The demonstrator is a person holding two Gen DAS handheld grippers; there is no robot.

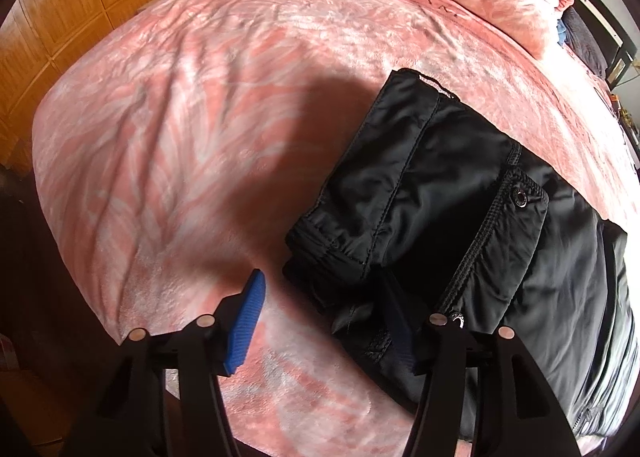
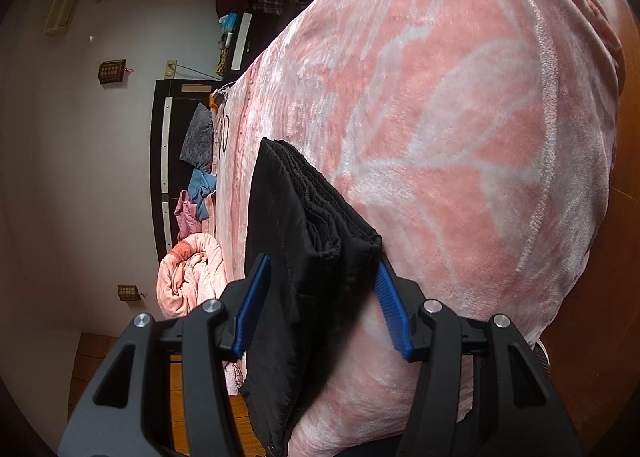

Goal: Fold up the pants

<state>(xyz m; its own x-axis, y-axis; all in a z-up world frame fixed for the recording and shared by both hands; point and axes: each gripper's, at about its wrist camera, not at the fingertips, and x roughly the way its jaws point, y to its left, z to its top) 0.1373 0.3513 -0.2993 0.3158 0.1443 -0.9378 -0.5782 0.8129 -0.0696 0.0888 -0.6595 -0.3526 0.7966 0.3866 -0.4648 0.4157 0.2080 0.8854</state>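
Your right gripper (image 2: 322, 309) straddles the folded black pants (image 2: 296, 257) with jaws spread, apparently poised to pinch the stacked edge. Your left gripper (image 1: 324, 321) hangs agape at the bundle's corner, holding nothing. The pants lie on the pink blanket (image 1: 180, 137).

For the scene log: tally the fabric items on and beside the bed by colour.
Black: 1, the folded black nylon pants
Pink: 3, the pink plush bed blanket, the rolled pink plush blanket, the small pink garment
Blue: 1, the crumpled blue cloth
Grey: 1, the grey patterned pillow
Total: 6
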